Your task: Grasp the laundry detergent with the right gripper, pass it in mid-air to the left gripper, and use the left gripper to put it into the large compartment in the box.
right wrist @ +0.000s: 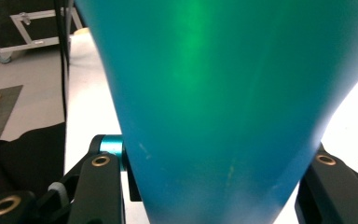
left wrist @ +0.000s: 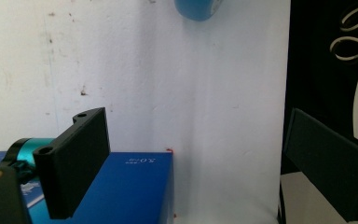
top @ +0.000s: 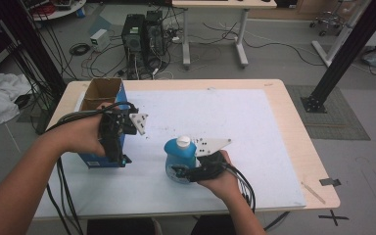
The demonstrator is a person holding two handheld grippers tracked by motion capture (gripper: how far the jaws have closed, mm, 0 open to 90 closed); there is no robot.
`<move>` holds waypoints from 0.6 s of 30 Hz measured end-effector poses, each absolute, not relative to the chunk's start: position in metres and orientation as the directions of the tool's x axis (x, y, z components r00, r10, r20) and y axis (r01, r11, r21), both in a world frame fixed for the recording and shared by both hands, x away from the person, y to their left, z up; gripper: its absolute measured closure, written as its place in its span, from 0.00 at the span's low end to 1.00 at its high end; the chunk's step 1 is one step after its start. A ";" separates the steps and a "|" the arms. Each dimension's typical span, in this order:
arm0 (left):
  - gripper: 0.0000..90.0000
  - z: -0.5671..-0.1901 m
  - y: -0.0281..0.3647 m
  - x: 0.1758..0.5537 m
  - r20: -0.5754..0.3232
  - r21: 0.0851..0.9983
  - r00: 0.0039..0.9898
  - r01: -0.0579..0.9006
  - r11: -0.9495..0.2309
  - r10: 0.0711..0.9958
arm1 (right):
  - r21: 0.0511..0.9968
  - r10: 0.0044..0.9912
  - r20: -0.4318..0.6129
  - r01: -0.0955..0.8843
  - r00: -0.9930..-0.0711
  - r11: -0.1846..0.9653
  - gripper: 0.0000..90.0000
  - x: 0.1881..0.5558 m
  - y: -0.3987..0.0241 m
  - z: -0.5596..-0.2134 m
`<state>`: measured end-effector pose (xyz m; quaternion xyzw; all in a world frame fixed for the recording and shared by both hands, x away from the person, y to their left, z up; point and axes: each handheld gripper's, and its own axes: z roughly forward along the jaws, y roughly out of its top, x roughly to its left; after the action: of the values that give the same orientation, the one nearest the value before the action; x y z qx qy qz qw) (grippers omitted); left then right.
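Note:
A blue bottle [top: 178, 159] with a white cap stands on the white mat [top: 225, 122] near the table's front. My right gripper [top: 182, 172] comes in from the lower right and is shut on the bottle's body. In the right gripper view the blue bottle [right wrist: 223, 102] sits pressed between both jaws. To the left stands a tall blue box [top: 98, 160] with an open cardboard top. My left gripper [top: 118, 155] is held at its right side, open. In the left gripper view the jaws stand wide apart, one over the blue box [left wrist: 130, 191], and the bottle [left wrist: 198, 9] lies farther off.
The wooden table [top: 298, 137] has bare margins around the mat, with a strip of tape [top: 313, 192] at the front right corner. On the floor beyond stand computer towers [top: 139, 34], loose cables and a white desk's legs [top: 240, 44]. A black frame post [top: 342, 54] rises at the right.

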<state>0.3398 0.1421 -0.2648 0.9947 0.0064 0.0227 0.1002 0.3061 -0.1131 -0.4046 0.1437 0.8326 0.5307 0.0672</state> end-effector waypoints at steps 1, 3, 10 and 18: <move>0.08 -0.264 0.141 0.339 0.042 0.202 0.999 0.010 -0.979 0.019 | 0.903 0.307 0.033 0.160 -0.951 0.398 0.52 0.305 -0.113 -0.402; 0.08 -0.260 0.137 0.339 0.046 0.204 0.999 -0.004 -0.979 0.006 | 0.903 0.299 0.026 0.150 -0.954 0.402 0.52 0.305 -0.112 -0.398; 0.08 -0.249 0.125 0.334 0.049 0.202 0.998 -0.038 -0.979 -0.029 | 0.895 0.263 0.015 0.129 -0.965 0.426 0.52 0.303 -0.109 -0.386; 0.08 -0.238 0.113 0.329 0.052 0.196 0.997 -0.071 -0.978 -0.062 | 0.892 0.221 0.017 0.114 -0.975 0.438 0.52 0.302 -0.104 -0.379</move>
<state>0.3294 0.1129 -0.2382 0.9942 -0.0336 0.0226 0.0992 0.3024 -0.1041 -0.3788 0.0992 0.8464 0.5208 0.0513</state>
